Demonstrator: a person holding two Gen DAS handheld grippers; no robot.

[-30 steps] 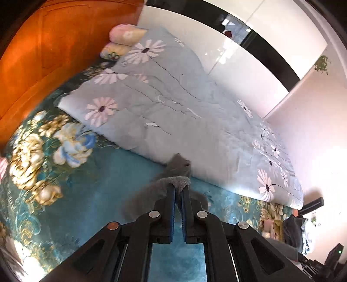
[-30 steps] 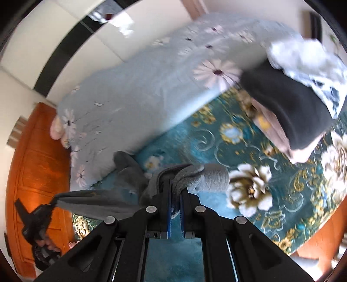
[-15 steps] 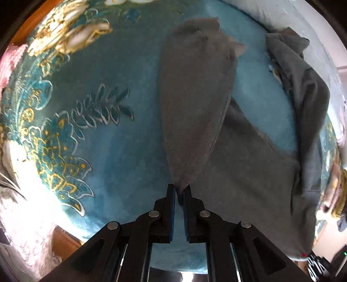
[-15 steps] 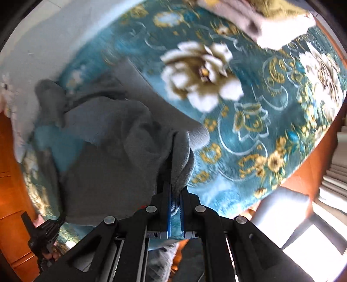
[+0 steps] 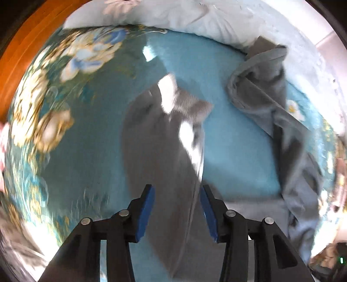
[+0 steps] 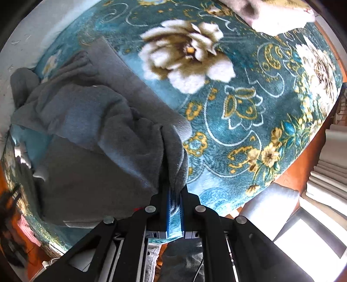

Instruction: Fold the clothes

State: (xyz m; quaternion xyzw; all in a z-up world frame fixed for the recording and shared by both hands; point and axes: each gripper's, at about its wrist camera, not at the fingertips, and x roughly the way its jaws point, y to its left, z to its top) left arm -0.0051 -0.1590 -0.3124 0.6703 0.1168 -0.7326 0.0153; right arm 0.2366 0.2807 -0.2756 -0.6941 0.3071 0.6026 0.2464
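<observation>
A grey long-sleeved garment [image 5: 164, 151] lies on the teal flowered bedspread [image 5: 234, 151]. In the left wrist view one sleeve stretches away from my left gripper [image 5: 177, 191], whose blue pads stand wide apart over it, open. The body and hood [image 5: 266, 91] lie bunched to the right. In the right wrist view my right gripper [image 6: 174, 193] is shut on a thick fold of the grey garment [image 6: 91, 121], which spreads to the left over the bedspread [image 6: 238, 130].
A pale blue daisy-print quilt [image 5: 195, 15] lies along the far side of the bed. A wooden headboard [image 5: 19, 47] is at the left. A white and grey pile of clothes [image 6: 273, 15] sits at the top of the right wrist view. The bed's edge [image 6: 279, 173] drops to the floor at the right.
My left gripper has opened and let go of the sleeve, which now lies flat on the bedspread. My right gripper stays shut on the garment, hardly moved since half a second ago.
</observation>
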